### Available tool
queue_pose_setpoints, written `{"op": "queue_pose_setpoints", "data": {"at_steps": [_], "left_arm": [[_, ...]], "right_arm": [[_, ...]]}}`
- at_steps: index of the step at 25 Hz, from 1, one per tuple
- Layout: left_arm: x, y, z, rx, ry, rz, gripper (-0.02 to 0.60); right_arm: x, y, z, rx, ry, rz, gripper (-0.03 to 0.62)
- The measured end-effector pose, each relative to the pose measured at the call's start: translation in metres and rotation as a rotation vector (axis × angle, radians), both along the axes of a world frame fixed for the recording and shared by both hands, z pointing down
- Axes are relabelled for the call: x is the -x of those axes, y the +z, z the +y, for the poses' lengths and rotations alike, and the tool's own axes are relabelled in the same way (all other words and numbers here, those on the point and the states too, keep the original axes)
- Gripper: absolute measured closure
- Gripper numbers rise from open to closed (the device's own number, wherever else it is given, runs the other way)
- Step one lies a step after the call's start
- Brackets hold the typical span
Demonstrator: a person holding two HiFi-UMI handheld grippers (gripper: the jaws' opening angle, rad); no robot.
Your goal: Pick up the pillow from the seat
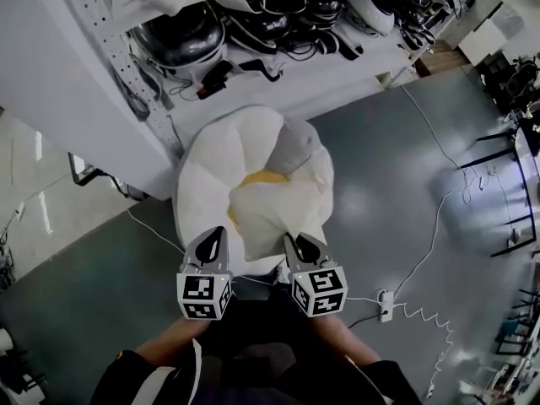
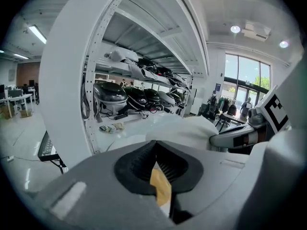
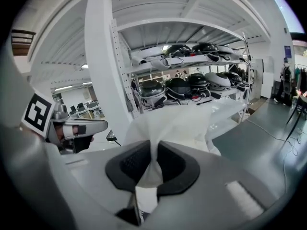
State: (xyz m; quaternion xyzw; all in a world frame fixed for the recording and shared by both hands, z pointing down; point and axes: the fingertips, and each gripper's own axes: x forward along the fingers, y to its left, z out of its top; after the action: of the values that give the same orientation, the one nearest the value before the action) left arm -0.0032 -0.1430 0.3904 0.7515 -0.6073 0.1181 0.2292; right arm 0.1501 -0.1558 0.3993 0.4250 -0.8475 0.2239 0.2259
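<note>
A white pillow with a yellow patch rests on a rounded white seat just ahead of me in the head view. My left gripper is shut on the pillow's near left edge. In the left gripper view, yellow and white cloth is pinched between the dark pads of that gripper. My right gripper is shut on the pillow's near right edge. White fabric bunches up out of the closed jaws of the right gripper. The two grippers sit side by side, close together.
Behind the seat stands a white shelf rack that holds dark helmets and tangled cables. White cords and a power strip lie on the grey floor at the right. Black stands are at the far right.
</note>
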Motion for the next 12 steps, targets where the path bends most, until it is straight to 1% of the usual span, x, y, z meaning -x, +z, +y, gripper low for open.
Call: {"op": "queue_pose_setpoints", "data": {"at_steps": [3,7,12], "left_arm": [[0.000,-0.008,0.002,-0.011,0.010,0.001,0.578],[0.001,-0.026,0.003,-0.034,0.009,0.015,0.578],[-0.010,-0.045,0.006,-0.079,0.042,0.021,0.578]], "right_arm": [[-0.001,-0.018,0.004,-0.035,0.022,-0.005,0.549],[-0.002,-0.040,0.007,-0.078,0.027,0.002,0.549],[-0.005,-0.059,0.012,-0.135,0.037,-0.002,0.549]]}}
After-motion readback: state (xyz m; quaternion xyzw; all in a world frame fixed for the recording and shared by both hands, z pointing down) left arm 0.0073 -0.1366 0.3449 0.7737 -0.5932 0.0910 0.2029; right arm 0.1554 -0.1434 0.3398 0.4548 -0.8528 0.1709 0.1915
